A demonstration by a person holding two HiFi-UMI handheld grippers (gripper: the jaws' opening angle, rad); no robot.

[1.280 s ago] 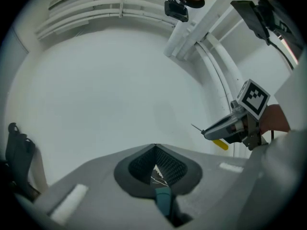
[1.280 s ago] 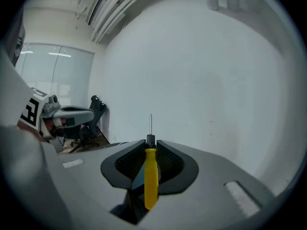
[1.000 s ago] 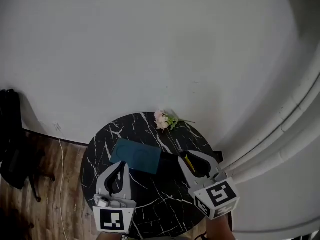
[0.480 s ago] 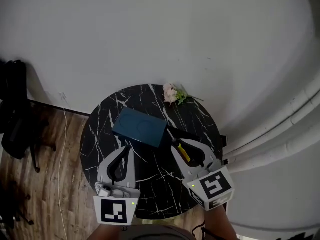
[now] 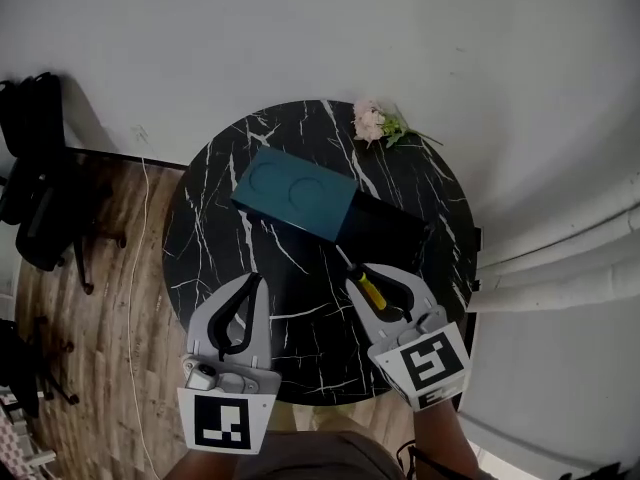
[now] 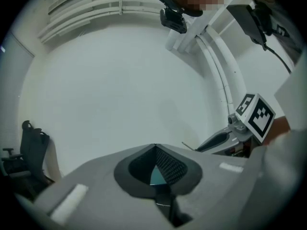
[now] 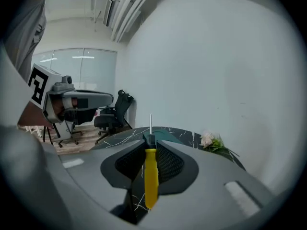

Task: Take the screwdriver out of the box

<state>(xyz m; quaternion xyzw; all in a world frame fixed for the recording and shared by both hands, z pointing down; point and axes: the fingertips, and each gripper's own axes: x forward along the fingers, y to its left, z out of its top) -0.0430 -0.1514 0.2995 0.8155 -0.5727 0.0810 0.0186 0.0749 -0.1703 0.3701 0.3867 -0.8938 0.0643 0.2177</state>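
Note:
A yellow-handled screwdriver (image 5: 372, 293) (image 7: 150, 172) stands between the jaws of my right gripper (image 5: 361, 275) (image 7: 150, 138), which is shut on it; its metal shaft points forward past the jaw tips. The box, a teal lid (image 5: 296, 192) beside a dark tray (image 5: 382, 234), lies on the round black marble table (image 5: 215, 258), just beyond the right gripper. My left gripper (image 5: 252, 284) (image 6: 154, 148) hovers over the table's near left part, jaws closed together with nothing in them.
A small pink flower sprig (image 5: 378, 122) (image 7: 211, 142) lies at the table's far edge by the white wall. Dark office chairs (image 5: 35, 183) (image 7: 112, 113) stand on the wooden floor at the left. White pipes (image 5: 560, 263) run at the right.
The view has dropped lower over the table, so the table and box appear farther up. Both grippers have drawn back toward the near edge; the right one still holds the screwdriver.

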